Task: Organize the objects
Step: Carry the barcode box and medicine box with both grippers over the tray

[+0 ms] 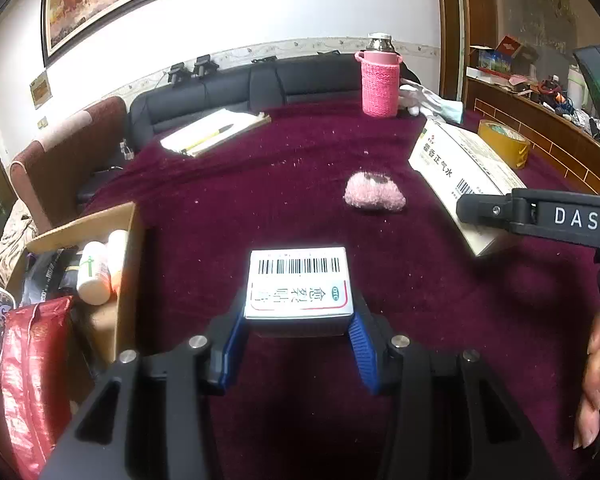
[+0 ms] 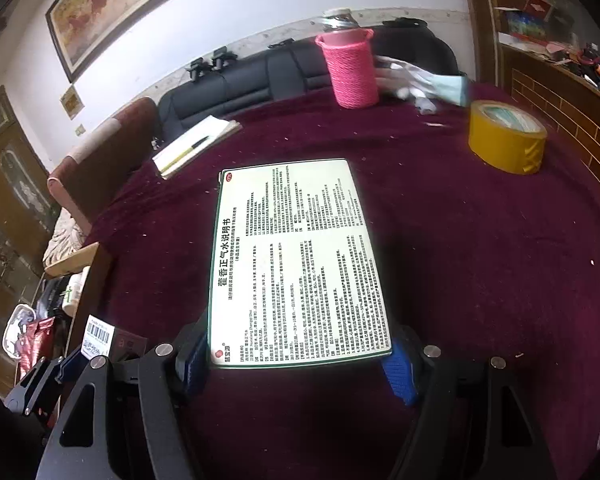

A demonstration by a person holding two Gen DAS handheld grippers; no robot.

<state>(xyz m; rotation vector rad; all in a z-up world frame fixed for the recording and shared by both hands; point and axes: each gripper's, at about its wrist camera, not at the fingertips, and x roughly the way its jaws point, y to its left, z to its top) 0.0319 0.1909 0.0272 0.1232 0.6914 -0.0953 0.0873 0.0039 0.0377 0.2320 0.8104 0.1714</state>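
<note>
Left gripper (image 1: pixel 298 330) fingers pinch small medicine box (image 1: pixel 299 282), right gripper (image 2: pixel 298 354) fingers clamp large medicine box (image 2: pixel 298 264); both lifted, likely bound for cardboard box (image 1: pixel 128 264).

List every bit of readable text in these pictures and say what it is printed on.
"DAS": right gripper, on its side.
"愈裂贴膏": small box in the left gripper.
"藿香正气水": large box, on its side.
"藿香正气水说明书": same large box, top panel heading.
Fine print and barcode digits: too small to read.
</note>
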